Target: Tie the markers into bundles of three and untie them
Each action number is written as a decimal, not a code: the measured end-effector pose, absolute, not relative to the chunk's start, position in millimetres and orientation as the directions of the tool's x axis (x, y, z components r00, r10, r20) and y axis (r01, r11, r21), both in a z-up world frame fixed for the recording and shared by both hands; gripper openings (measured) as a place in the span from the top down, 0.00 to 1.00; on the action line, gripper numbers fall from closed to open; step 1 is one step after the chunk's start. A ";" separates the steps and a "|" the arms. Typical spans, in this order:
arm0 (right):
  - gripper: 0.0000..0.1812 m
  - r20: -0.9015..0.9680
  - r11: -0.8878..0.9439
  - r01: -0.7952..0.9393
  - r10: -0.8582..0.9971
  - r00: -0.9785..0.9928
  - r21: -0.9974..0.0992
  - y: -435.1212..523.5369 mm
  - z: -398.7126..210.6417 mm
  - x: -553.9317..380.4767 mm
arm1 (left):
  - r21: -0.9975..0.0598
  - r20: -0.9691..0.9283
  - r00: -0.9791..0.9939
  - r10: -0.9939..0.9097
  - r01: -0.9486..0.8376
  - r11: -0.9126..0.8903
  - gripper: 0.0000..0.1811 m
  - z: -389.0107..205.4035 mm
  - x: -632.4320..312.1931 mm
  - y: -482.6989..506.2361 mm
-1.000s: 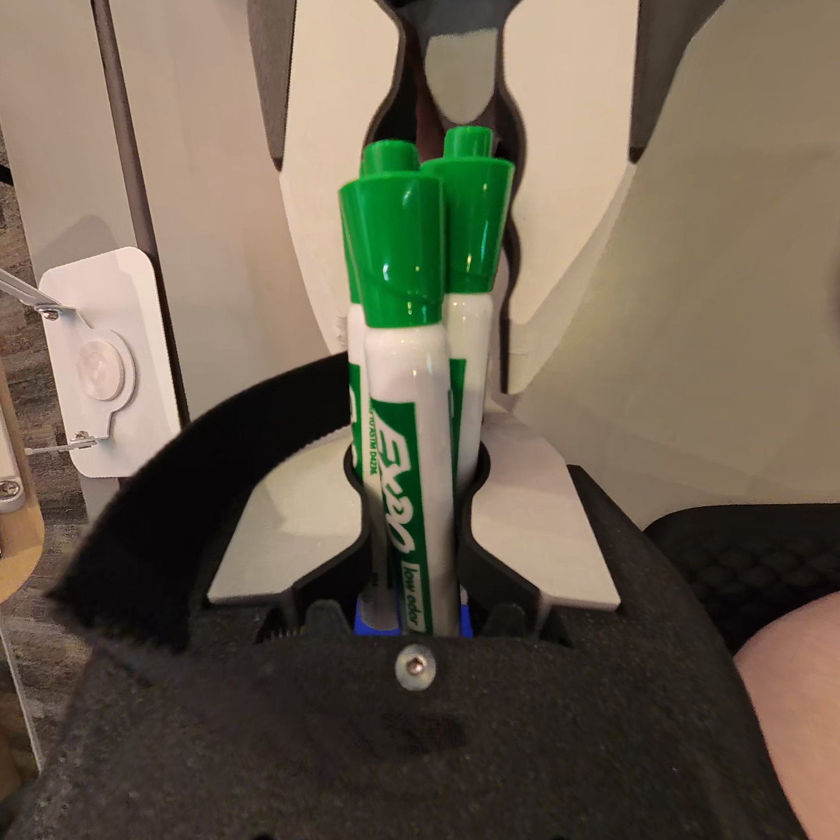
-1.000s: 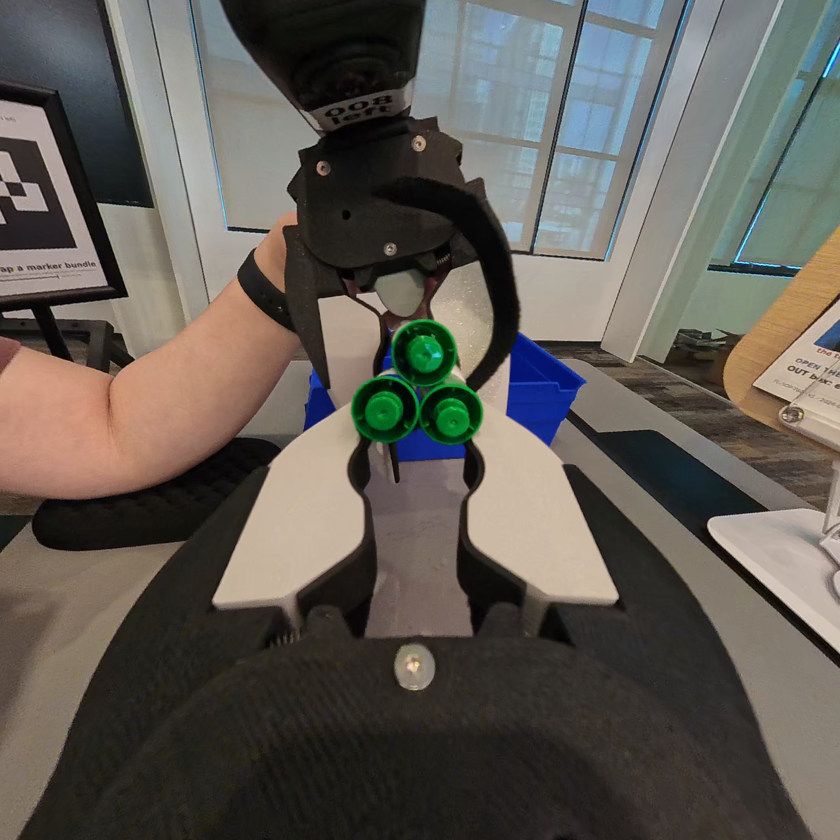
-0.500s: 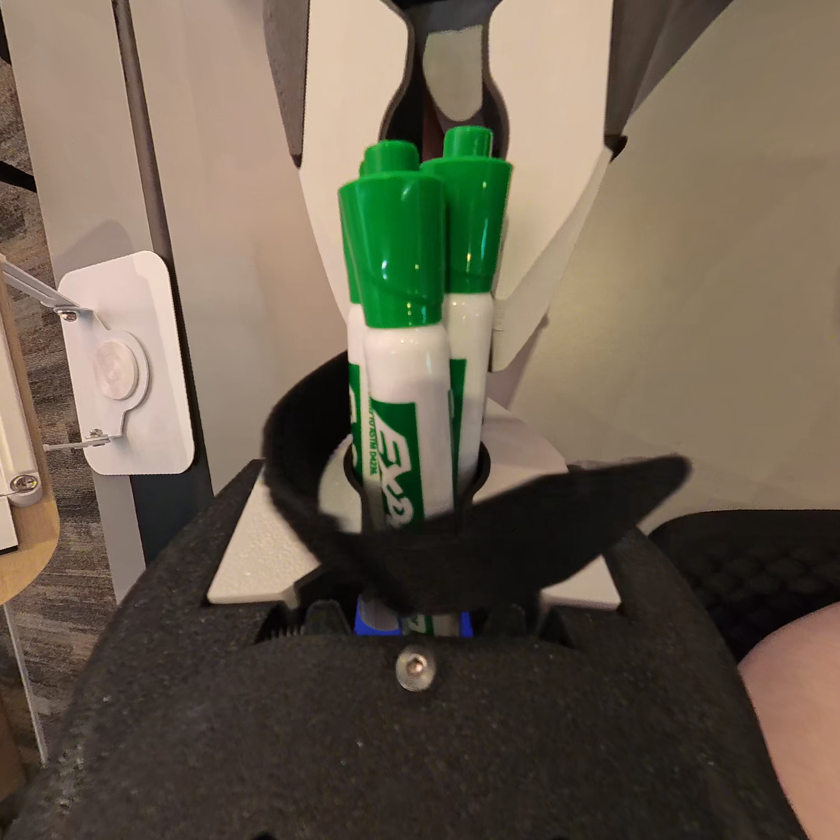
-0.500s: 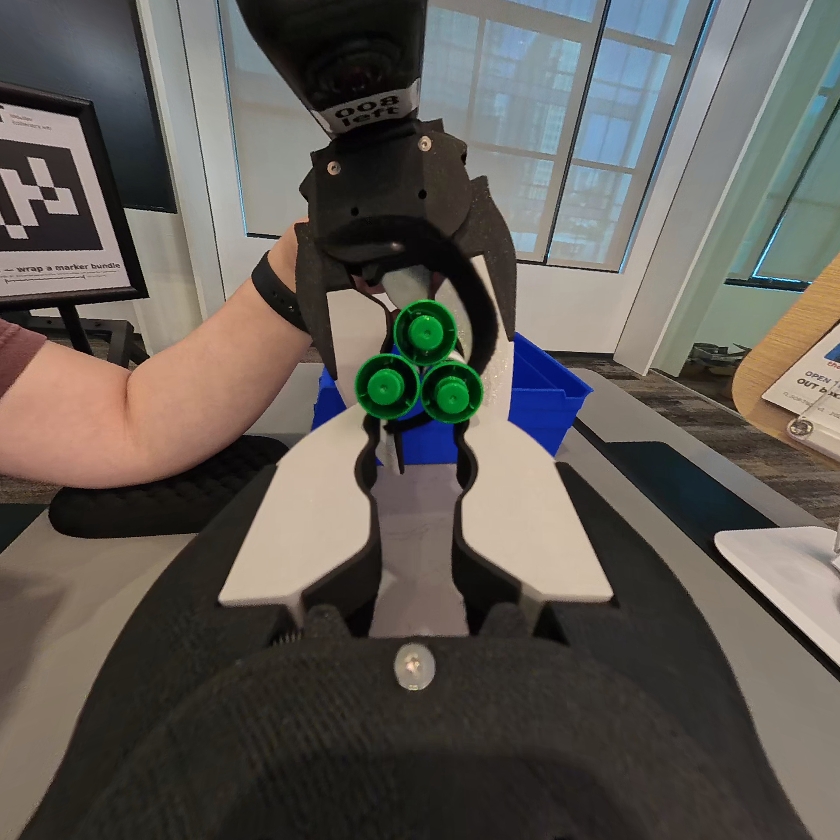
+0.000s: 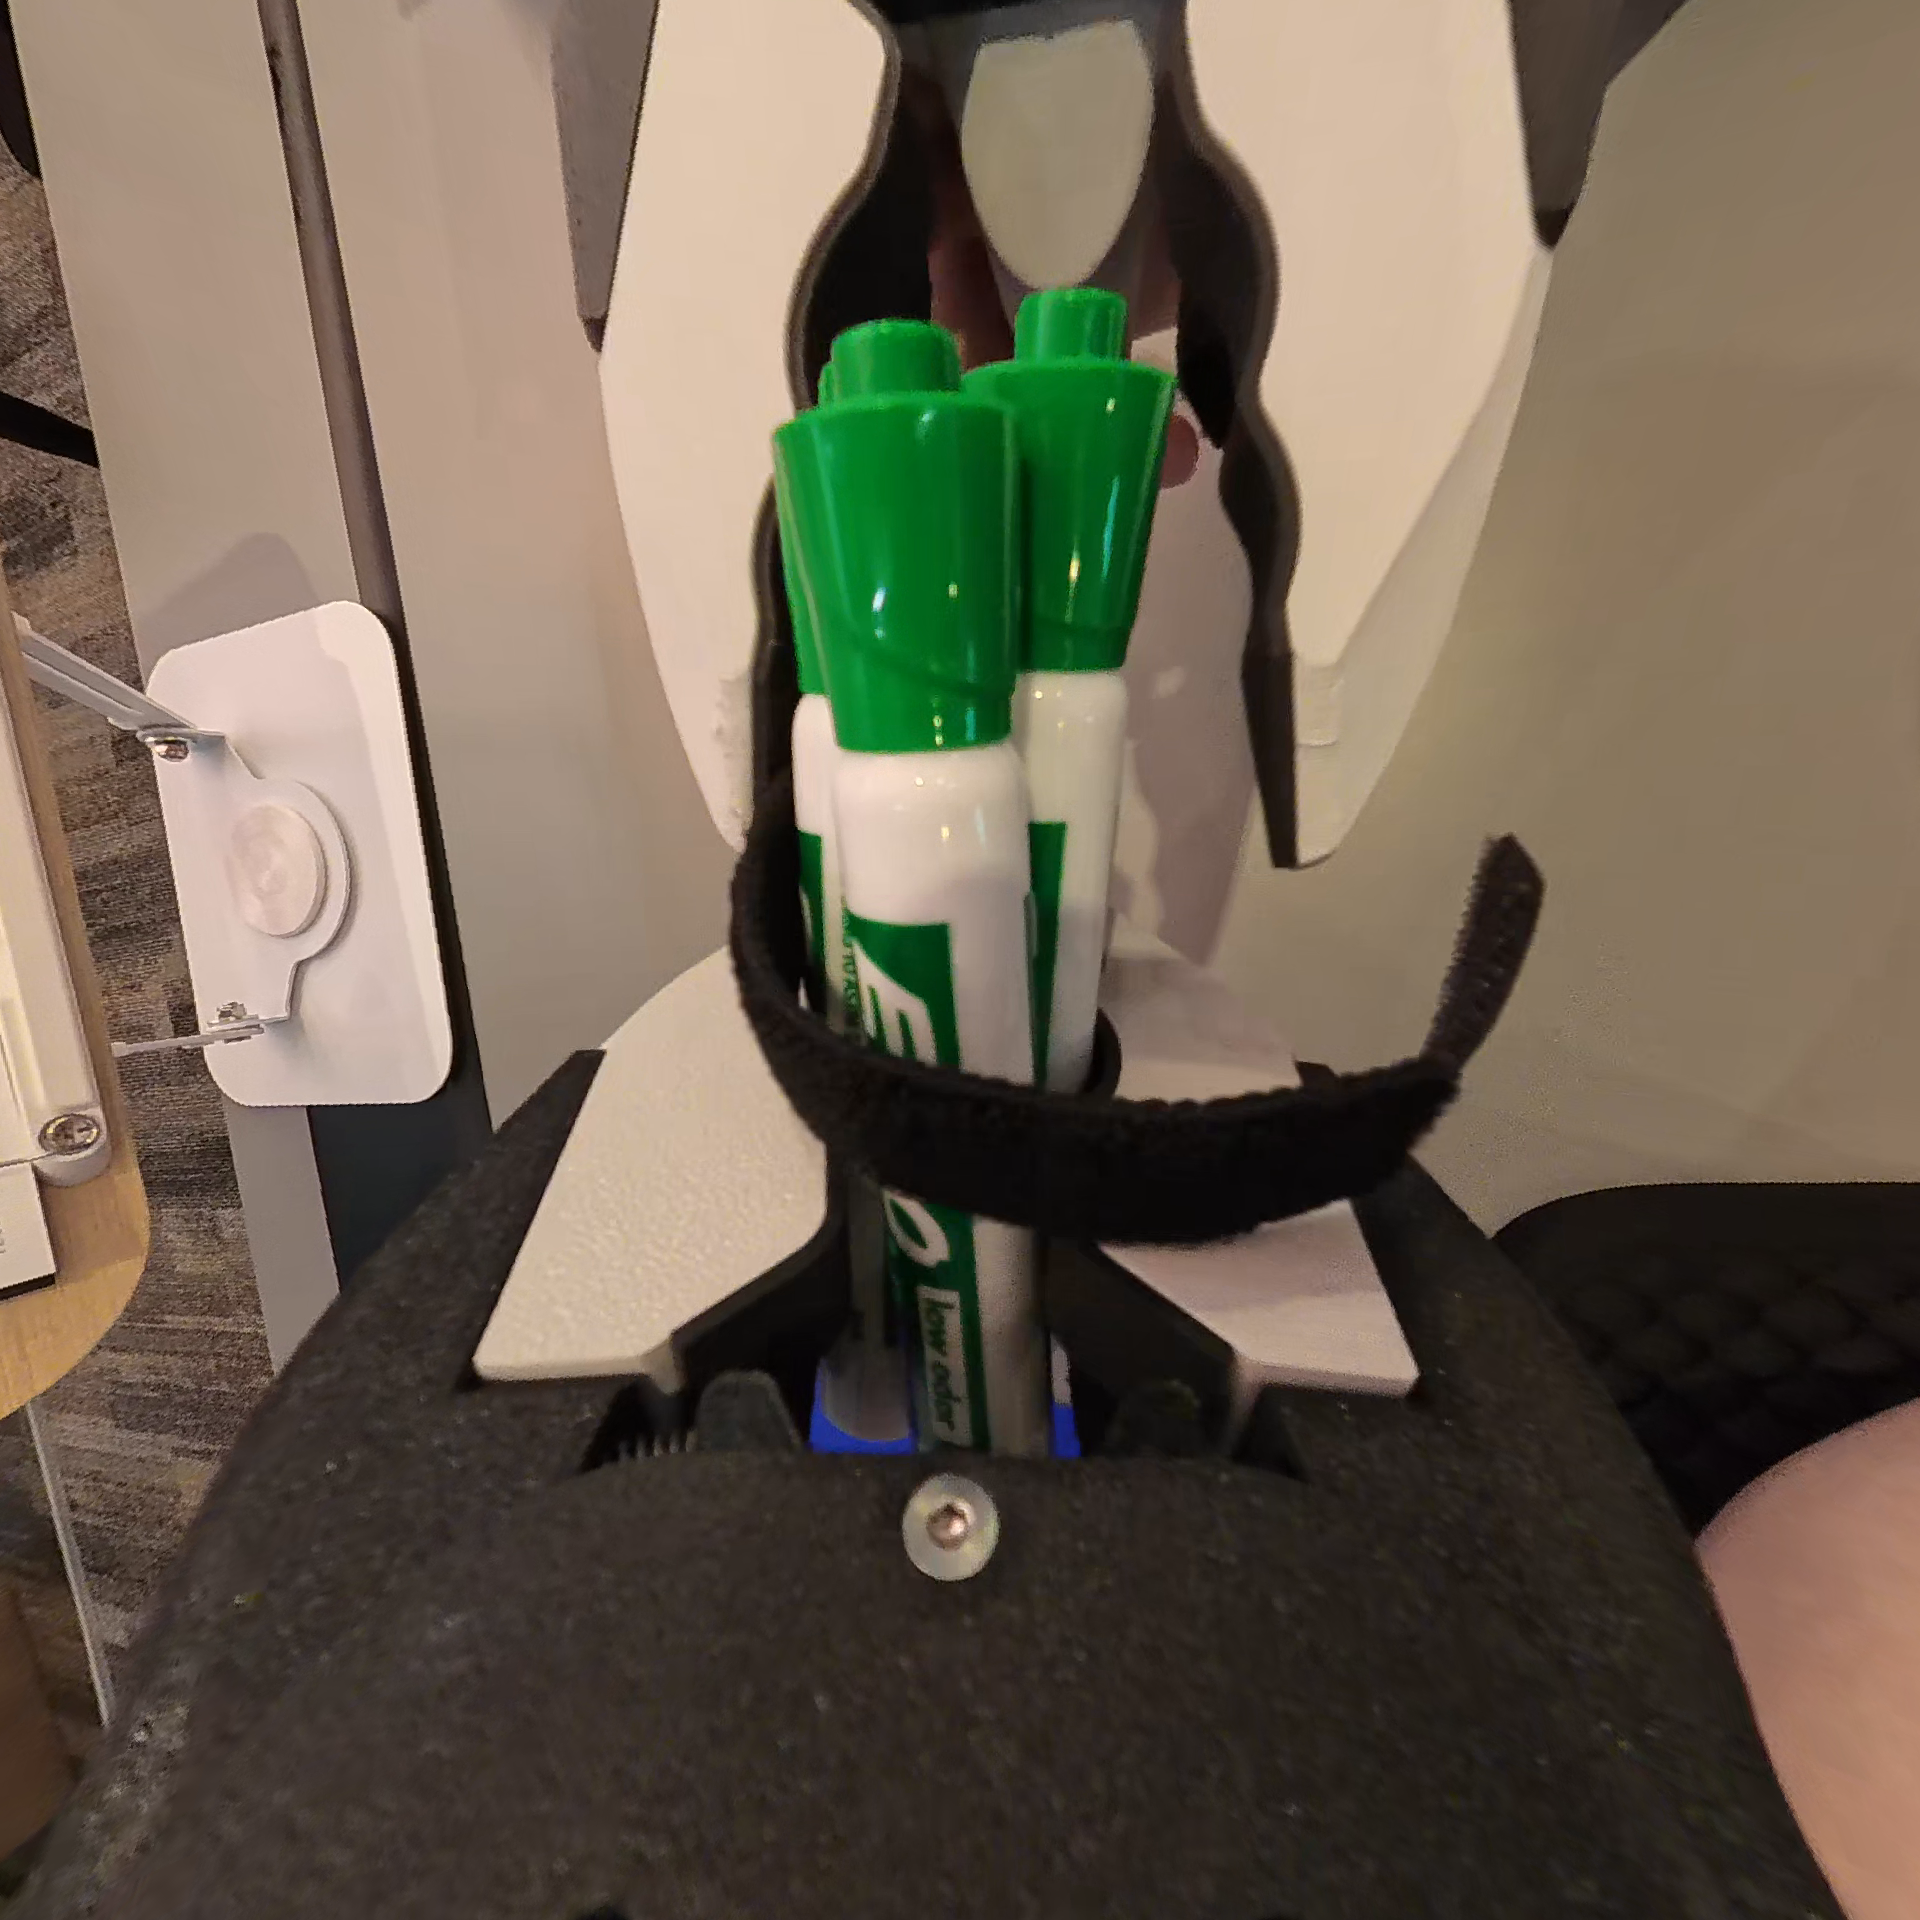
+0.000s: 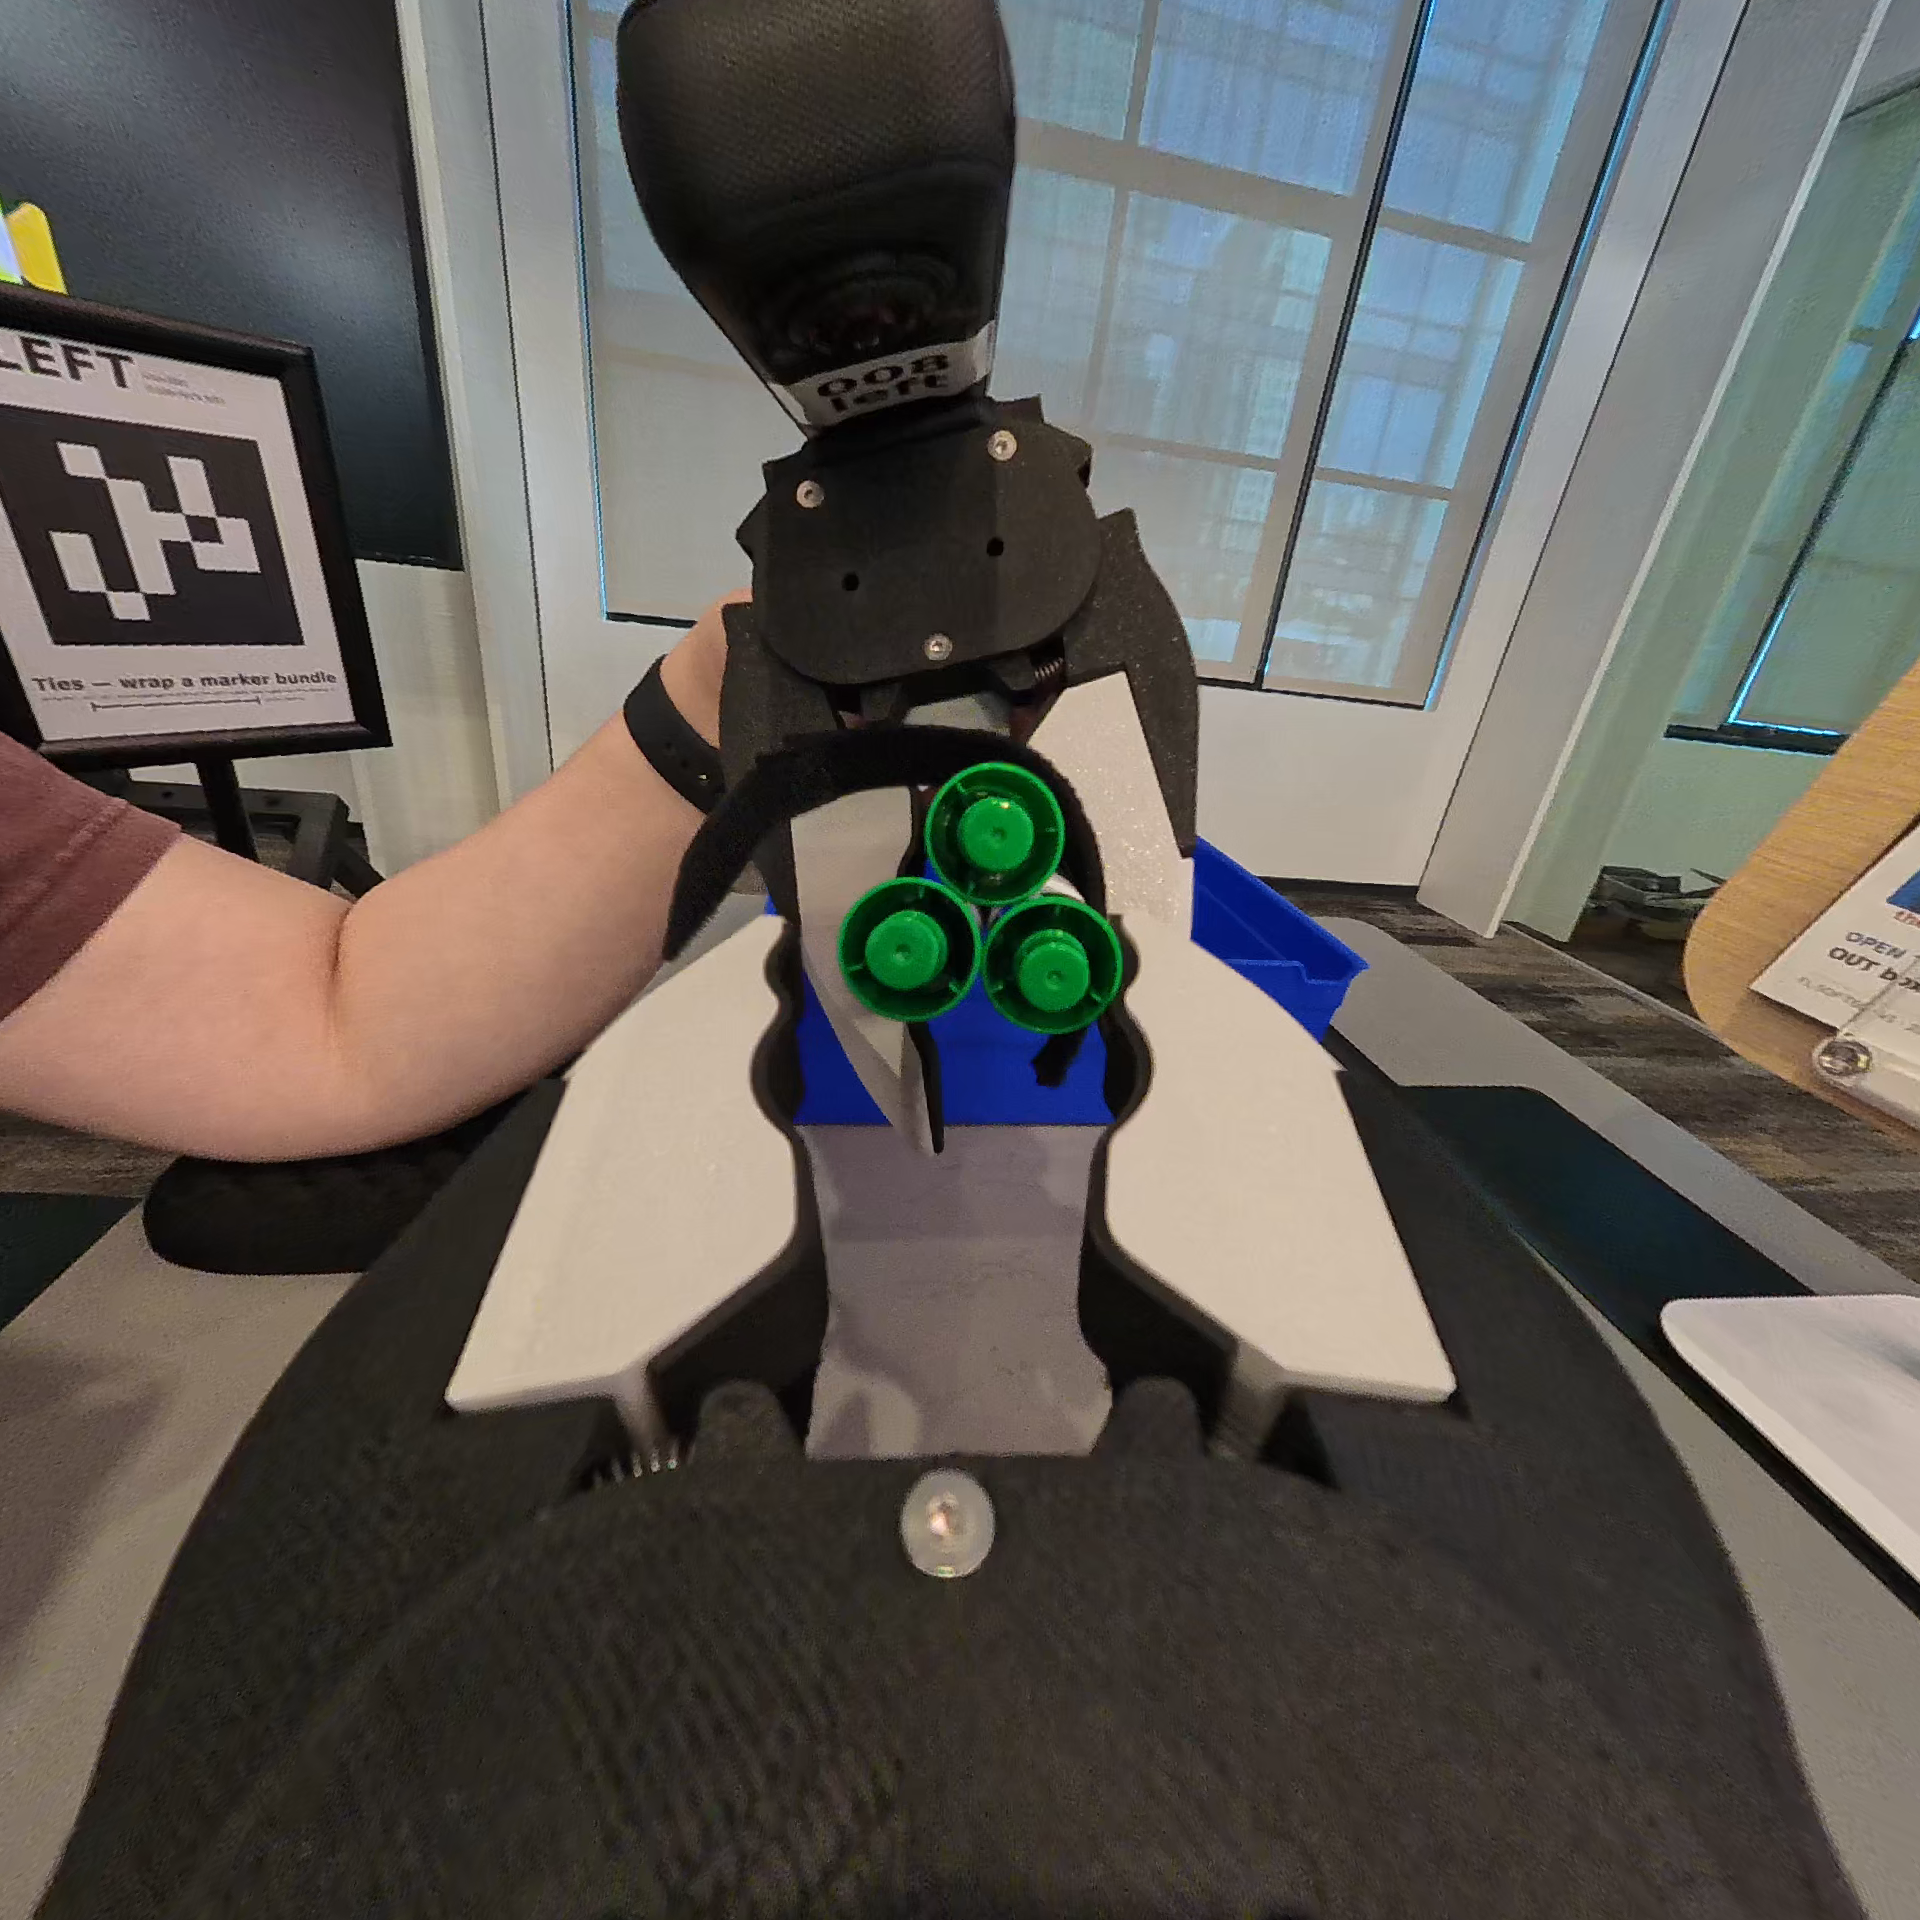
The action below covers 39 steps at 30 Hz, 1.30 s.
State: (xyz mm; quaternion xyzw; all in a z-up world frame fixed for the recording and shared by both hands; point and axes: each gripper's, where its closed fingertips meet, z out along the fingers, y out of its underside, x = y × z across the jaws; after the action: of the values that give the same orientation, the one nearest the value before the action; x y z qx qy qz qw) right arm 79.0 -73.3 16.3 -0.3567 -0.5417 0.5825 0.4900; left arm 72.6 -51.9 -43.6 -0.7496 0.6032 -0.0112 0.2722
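Three green-capped white markers [image 5: 935, 810] stand bunched in my left gripper [image 5: 956, 997], which is shut on their barrels. A black hook-and-loop strap [image 5: 1039, 1132] loops loosely around the barrels, and its free end sticks up to the right [image 5: 1486, 935]. In the right wrist view the three caps [image 6: 977, 904] face the camera end-on, with the strap [image 6: 862, 758] arching over them. My right gripper [image 6: 956, 945] is open, with its jaws on either side of the caps. It also shows in the left wrist view [image 5: 1013, 842]. The left gripper [image 6: 1039, 997] hangs above the table.
A blue bin [image 6: 1268, 956] sits behind the markers. A person's forearm [image 6: 364, 987] rests on a black pad [image 6: 291, 1216] at left. A framed sign [image 6: 156, 540] stands at far left, with a white tray [image 6: 1818, 1403] and a wooden table edge [image 6: 1818, 904] at right. About 6 cm separates my left fingertips from my right.
The strap has swung from the left, across the front of the markers, to a loop with its end at the right. The right gripper's jaws have opened wider around the caps.
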 end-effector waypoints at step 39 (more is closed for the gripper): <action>0.67 0.132 0.109 -0.126 0.971 -0.197 -0.986 -70.3 21.9 74.1 | -0.406 -0.345 0.300 -0.889 -0.902 -0.147 0.77 -40.7 82.3 -45.6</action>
State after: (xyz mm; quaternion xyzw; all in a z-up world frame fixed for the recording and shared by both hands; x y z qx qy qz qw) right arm 74.1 -70.3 21.9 -0.3851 -0.5487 0.5452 0.5034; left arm 82.3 -45.6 -40.7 -0.7571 0.5915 0.0114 0.2771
